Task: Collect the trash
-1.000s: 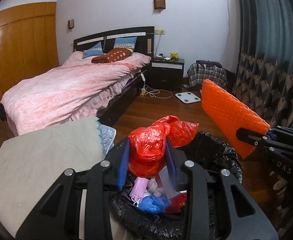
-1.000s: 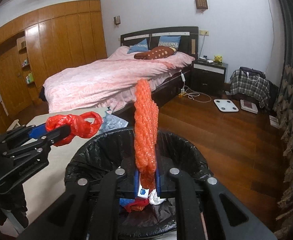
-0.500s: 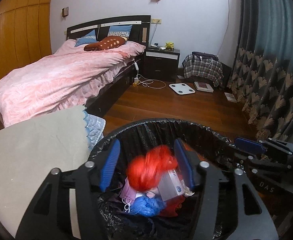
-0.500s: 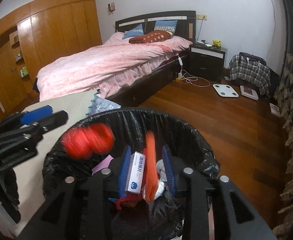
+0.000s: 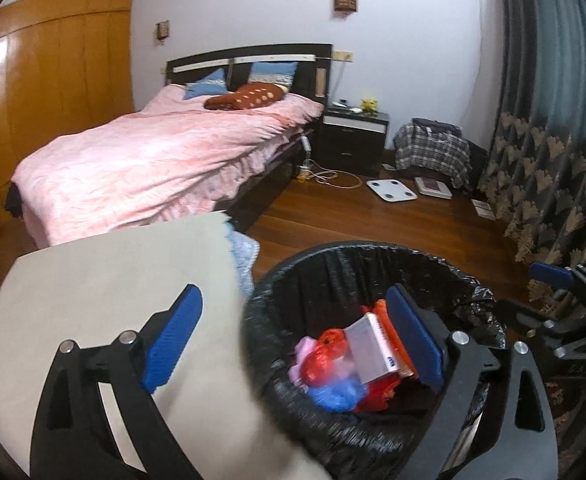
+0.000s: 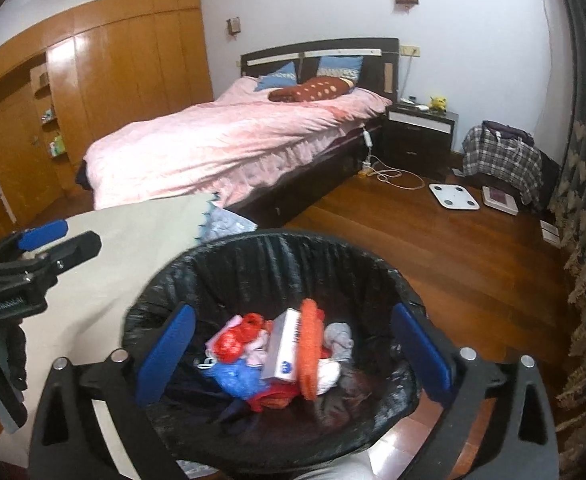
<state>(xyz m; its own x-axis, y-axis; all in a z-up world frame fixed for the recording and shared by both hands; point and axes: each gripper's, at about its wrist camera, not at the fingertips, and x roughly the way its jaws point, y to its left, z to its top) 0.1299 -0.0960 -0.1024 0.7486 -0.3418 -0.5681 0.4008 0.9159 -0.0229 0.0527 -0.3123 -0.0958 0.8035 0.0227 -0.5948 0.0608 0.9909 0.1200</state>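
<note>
Trash (image 6: 277, 356) lies heaped in the black-lined bin (image 6: 277, 248): a red plastic bag (image 6: 239, 336), an orange mesh sheet (image 6: 309, 352) and a white carton (image 6: 285, 344) on top. Right tongs (image 6: 293, 352) hang spread wide and empty over the heap; left tongs (image 5: 293, 340) are also wide open and empty, one pad over the beige surface (image 5: 105, 280), the other inside the bin mouth. Judging by that straddle, a careless swing could catch the liner (image 5: 473, 292) or rim and tip the bin against the surface edge, spilling its load onto the wooden floor (image 6: 453, 248).
</note>
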